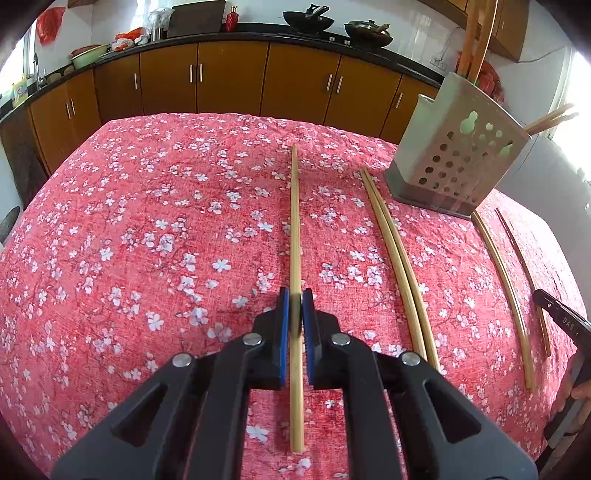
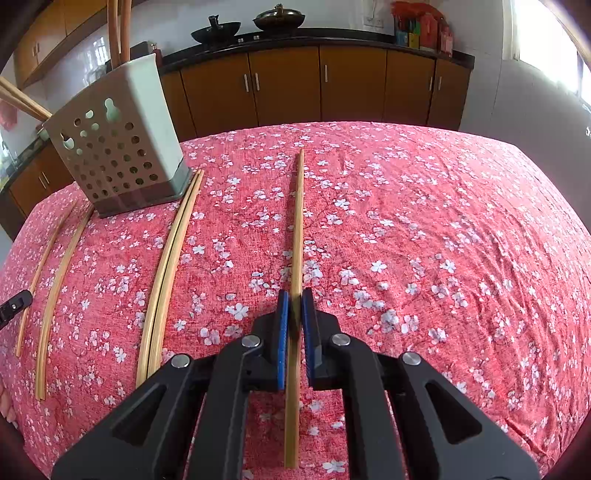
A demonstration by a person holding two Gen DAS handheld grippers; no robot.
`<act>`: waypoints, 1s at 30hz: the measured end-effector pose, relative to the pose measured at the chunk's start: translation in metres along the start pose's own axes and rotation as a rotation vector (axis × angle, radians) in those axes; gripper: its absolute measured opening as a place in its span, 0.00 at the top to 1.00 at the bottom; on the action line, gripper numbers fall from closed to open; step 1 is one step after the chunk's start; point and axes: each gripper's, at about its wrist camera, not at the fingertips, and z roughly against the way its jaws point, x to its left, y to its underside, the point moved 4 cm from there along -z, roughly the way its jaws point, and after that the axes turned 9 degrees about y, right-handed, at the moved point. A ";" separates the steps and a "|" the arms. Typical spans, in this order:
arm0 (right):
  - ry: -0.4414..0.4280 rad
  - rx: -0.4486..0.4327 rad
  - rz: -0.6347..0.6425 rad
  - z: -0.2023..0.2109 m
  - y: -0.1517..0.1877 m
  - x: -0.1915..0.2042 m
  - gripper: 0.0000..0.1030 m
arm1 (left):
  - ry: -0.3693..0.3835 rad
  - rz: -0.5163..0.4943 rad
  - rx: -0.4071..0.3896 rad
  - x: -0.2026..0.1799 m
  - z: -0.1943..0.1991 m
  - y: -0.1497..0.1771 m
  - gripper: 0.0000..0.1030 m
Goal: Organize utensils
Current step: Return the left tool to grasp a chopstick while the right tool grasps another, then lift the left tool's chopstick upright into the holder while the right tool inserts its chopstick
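In the left wrist view my left gripper [image 1: 295,301] is shut on a bamboo chopstick [image 1: 295,221] that runs straight ahead over the flowered red cloth [image 1: 147,221]. The right wrist view shows my right gripper [image 2: 295,301] shut the same way on another chopstick [image 2: 298,229]. A perforated metal utensil holder [image 1: 458,158] [image 2: 118,140] stands on the cloth with several chopsticks upright in it. A pair of chopsticks [image 1: 399,266] [image 2: 166,273] lies side by side near the holder. Two further sticks [image 1: 506,295] [image 2: 55,288] lie beyond it.
The other gripper's black tip shows at the frame edge in each view [image 1: 561,314] [image 2: 14,301], with a hand [image 1: 576,391] below it. Brown cabinets [image 1: 229,74] and a dark counter with woks [image 1: 310,18] stand behind the table.
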 end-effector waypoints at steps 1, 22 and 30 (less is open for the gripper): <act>-0.001 0.000 0.000 0.000 0.000 0.000 0.91 | 0.003 0.003 -0.001 0.000 0.000 0.000 0.91; 0.000 -0.002 0.000 0.000 0.000 -0.001 0.91 | 0.026 0.021 -0.002 0.002 0.004 -0.003 0.90; 0.004 -0.003 0.007 0.007 0.006 -0.001 0.91 | -0.010 -0.017 0.006 -0.005 0.007 0.000 0.90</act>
